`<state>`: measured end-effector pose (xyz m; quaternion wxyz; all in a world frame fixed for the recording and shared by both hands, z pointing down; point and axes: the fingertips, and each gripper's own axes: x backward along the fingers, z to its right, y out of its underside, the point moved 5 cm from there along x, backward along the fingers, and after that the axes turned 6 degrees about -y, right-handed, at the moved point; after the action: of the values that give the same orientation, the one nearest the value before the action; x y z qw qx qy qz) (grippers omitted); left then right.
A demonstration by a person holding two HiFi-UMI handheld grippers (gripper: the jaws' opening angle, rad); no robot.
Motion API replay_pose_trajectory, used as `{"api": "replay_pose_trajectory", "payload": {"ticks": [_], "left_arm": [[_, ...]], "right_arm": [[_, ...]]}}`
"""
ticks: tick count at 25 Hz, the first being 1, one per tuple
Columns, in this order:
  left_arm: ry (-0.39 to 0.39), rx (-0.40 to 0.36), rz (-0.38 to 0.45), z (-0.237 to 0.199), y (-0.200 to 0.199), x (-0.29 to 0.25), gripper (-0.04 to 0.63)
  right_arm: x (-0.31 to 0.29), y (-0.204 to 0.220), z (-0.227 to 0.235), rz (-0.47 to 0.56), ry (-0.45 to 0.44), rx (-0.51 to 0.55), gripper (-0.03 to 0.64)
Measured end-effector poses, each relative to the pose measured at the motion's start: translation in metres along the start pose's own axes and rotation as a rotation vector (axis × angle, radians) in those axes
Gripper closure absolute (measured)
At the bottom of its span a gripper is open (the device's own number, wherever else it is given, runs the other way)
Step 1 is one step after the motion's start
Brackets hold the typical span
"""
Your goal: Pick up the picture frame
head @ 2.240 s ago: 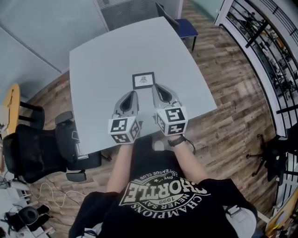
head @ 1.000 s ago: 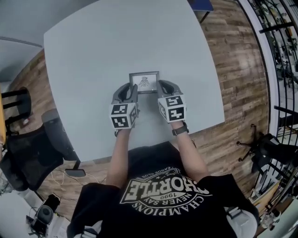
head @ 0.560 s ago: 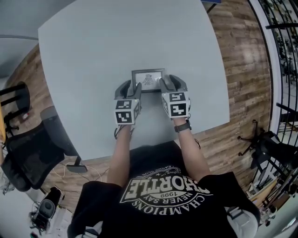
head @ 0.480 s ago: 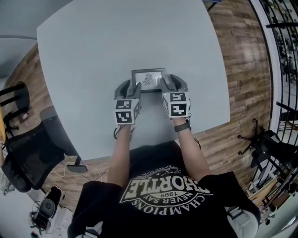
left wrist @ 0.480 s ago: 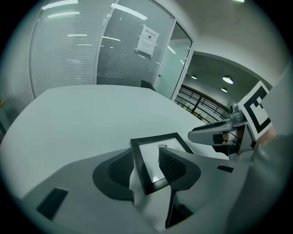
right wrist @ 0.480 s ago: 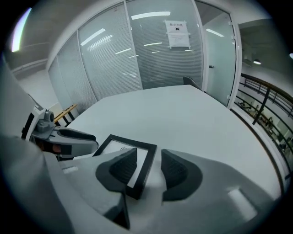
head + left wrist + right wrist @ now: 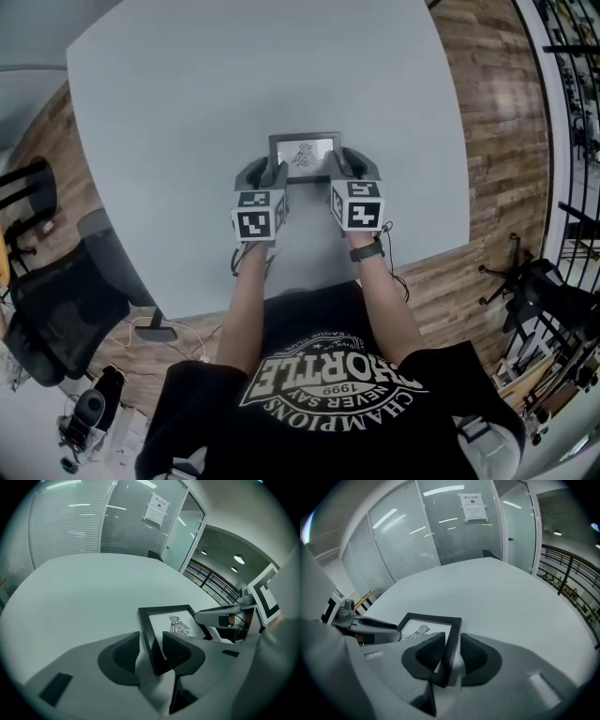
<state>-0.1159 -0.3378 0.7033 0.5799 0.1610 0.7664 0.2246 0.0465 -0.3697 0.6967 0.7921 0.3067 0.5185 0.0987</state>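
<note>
A black picture frame (image 7: 304,150) with a bird drawing lies flat on the grey table (image 7: 187,94). My left gripper (image 7: 272,174) sits at its left side. In the left gripper view the jaws stand wide apart around the frame's left edge (image 7: 149,634), with a gap showing at the outer pad. My right gripper (image 7: 336,169) sits at the frame's right side. There the frame's right edge (image 7: 451,639) runs between the closing jaws of the right gripper (image 7: 449,656), and a thin light gap remains at the outer pad. The frame rests on the table.
A black office chair (image 7: 47,309) stands on the wooden floor left of the table. The table's near edge (image 7: 309,277) is just in front of the person. A dark railing (image 7: 572,75) runs along the far right. Glass partition walls (image 7: 440,531) stand beyond the table.
Both grippers have come down toward the table and forward. Their jaws now straddle the frame's left and right edges. The frame has not moved.
</note>
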Motion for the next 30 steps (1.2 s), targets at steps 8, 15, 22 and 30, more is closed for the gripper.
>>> {"api": "replay_pose_trajectory", "payload": {"ticks": [8, 15, 22, 30], "left_arm": [[-0.004, 0.015, 0.018, -0.004, 0.003, -0.002, 0.486], [-0.009, 0.042, 0.001, -0.007, 0.002, -0.005, 0.508], [-0.020, 0.079, -0.006, -0.015, 0.019, 0.015, 0.518], [-0.042, 0.067, 0.052, 0.001, 0.012, 0.056, 0.520]], "right_arm": [[-0.007, 0.005, -0.004, 0.024, -0.009, -0.057, 0.541], [-0.005, 0.005, -0.001, 0.026, -0.027, -0.102, 0.546], [0.004, 0.020, -0.019, 0.017, -0.063, -0.150, 0.549], [0.041, 0.014, -0.031, 0.086, -0.088, -0.150, 0.551]]}}
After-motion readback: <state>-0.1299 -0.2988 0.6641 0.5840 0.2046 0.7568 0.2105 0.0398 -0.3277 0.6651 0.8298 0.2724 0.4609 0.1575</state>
